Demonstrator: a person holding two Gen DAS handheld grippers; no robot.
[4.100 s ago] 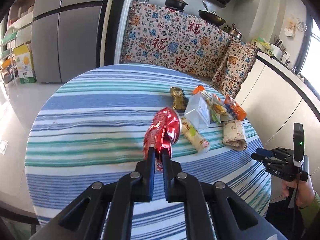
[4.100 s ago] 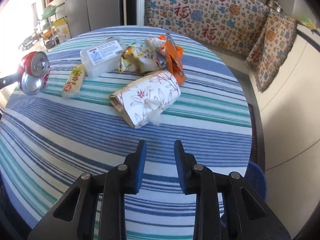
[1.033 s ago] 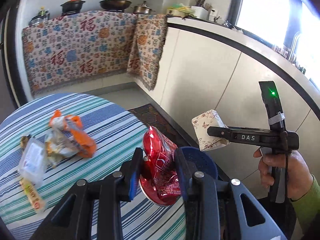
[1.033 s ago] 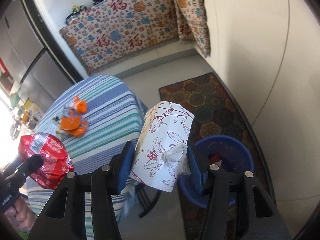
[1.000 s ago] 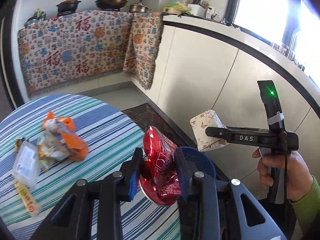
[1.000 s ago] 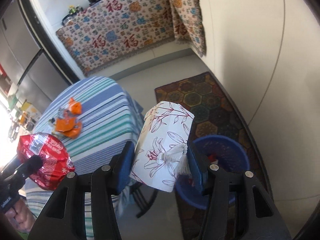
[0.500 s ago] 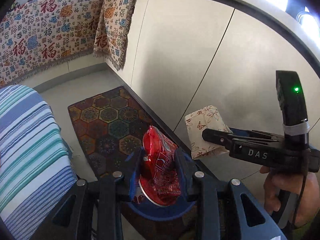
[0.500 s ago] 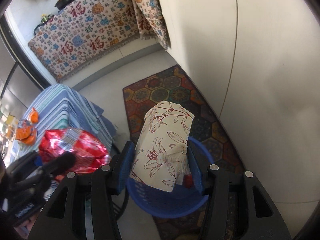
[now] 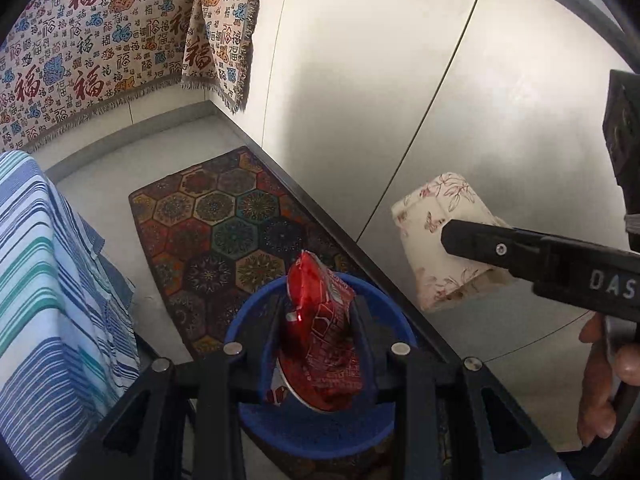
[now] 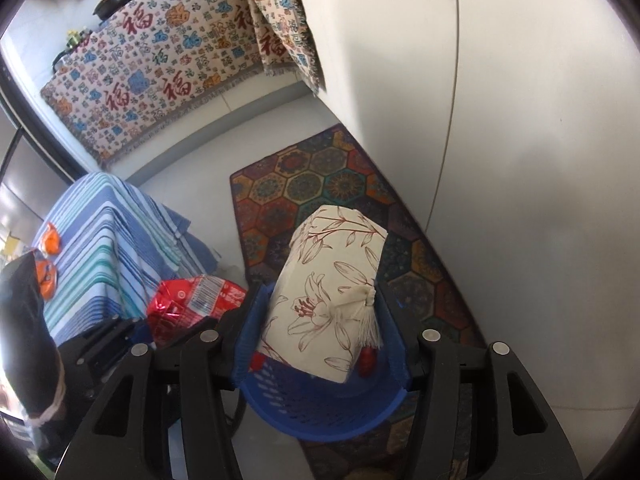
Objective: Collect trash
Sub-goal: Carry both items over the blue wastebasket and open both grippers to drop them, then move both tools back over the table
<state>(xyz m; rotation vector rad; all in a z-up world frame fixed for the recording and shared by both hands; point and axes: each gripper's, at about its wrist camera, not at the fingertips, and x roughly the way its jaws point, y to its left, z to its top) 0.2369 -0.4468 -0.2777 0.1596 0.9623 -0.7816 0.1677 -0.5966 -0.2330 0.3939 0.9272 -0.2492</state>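
Observation:
My left gripper is shut on a crushed red can and holds it above a blue plastic basket on the floor. The can also shows in the right wrist view. My right gripper is shut on a white floral tissue pack and holds it over the same basket. The tissue pack also shows in the left wrist view, to the right of the basket. Small red items lie inside the basket.
A table with a blue striped cloth stands to the left, with orange wrappers on it. A patterned rug lies under the basket. White cabinet fronts rise on the right. A patterned cloth hangs behind.
Both grippers have swung from beside the table to above the blue basket and tilted downward. The can and the tissue pack stay gripped.

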